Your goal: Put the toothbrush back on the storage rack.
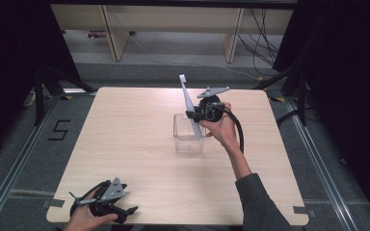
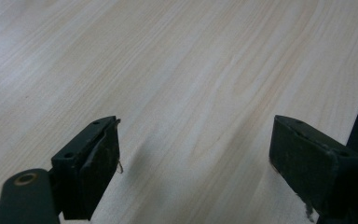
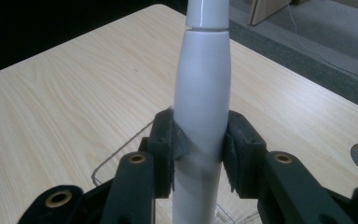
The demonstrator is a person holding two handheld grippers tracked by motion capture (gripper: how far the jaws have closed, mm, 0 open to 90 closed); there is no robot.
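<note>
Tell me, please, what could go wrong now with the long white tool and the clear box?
1. The right gripper clamps the white tool, smooth and rounded, low on its length; it might slip or swing.
2. The tool's lower end sits at the clear box, which nothing holds down; a push could slide or tip it.
3. The left gripper lies open near the table edge, far from helping.

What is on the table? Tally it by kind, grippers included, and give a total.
Clear plastic box: 1
White toothbrush, standing in the box, held by the right gripper: 1
Grippers: 2, the right one and the left gripper, open at the table's near edge
Total: 4
</note>
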